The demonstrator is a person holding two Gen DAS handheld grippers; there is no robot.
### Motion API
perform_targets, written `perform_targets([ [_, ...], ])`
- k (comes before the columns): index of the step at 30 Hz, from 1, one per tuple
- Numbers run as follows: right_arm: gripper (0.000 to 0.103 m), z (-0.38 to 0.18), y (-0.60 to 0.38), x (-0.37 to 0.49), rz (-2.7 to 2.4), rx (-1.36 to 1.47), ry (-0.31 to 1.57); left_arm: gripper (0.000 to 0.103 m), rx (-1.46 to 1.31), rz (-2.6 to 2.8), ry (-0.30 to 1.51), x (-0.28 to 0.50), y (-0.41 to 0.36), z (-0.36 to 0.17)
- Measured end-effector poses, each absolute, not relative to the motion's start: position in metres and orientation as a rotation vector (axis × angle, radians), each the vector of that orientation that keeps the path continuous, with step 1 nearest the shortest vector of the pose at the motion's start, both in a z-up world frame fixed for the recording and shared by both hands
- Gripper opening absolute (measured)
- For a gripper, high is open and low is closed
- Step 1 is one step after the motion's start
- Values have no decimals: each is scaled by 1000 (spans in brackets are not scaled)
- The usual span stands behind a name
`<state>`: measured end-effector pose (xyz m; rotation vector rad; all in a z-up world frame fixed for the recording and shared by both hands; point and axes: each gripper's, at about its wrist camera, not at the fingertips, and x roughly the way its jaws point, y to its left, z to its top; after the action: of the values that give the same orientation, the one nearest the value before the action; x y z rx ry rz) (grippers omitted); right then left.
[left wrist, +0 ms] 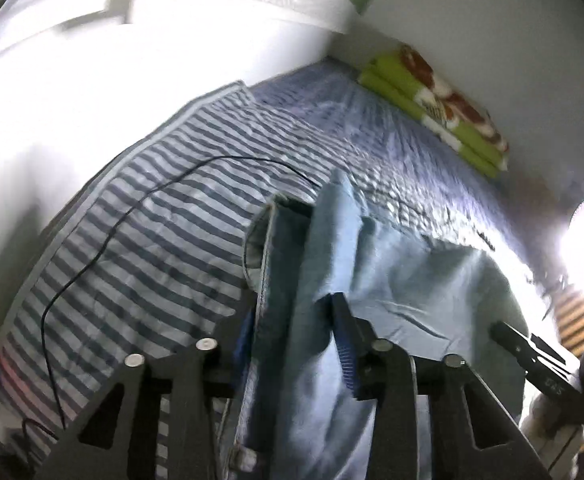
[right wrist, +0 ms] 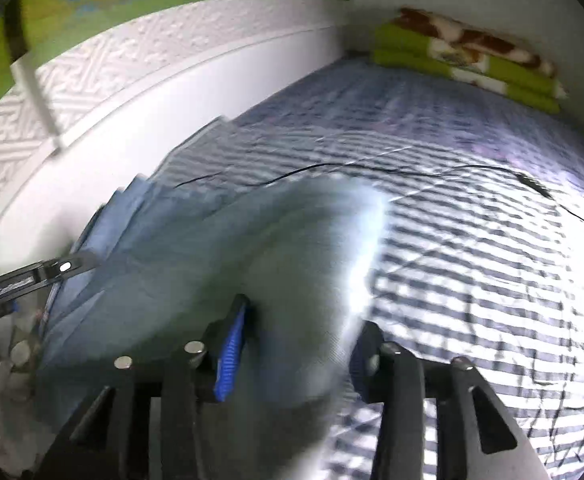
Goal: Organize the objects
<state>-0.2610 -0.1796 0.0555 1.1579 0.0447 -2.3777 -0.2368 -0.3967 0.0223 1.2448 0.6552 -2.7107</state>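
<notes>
A light blue garment [left wrist: 372,280] with a darker blue edge hangs between both grippers above a striped bed. My left gripper [left wrist: 292,320] is shut on one part of it, the cloth bunched between the blue pads. My right gripper [right wrist: 300,328] is shut on another part of the garment [right wrist: 251,248]. In the left wrist view the right gripper [left wrist: 532,360] shows at the right, and in the right wrist view the left gripper [right wrist: 31,276] shows at the left.
The bed has a blue-and-white striped cover [left wrist: 171,200] with a thin black cable [left wrist: 111,232] across it. A folded green, red and white blanket [left wrist: 444,112] lies at the far end by the wall. A white wall panel [right wrist: 171,92] runs along the left.
</notes>
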Motion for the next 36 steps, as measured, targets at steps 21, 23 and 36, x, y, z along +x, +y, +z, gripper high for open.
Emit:
perform_targets([
  [21,43,47,-124,-131,-2340,1075,322,54,1393,-2729,224,-104,-325,21],
  [23,43,47,-108,-119,-2349,1114,307,54,1404,-2714,247,-85,-325,17],
  [36,43,107,-7,33,-2348,1057,64,80,1258,-2815,142,94,-222,97],
])
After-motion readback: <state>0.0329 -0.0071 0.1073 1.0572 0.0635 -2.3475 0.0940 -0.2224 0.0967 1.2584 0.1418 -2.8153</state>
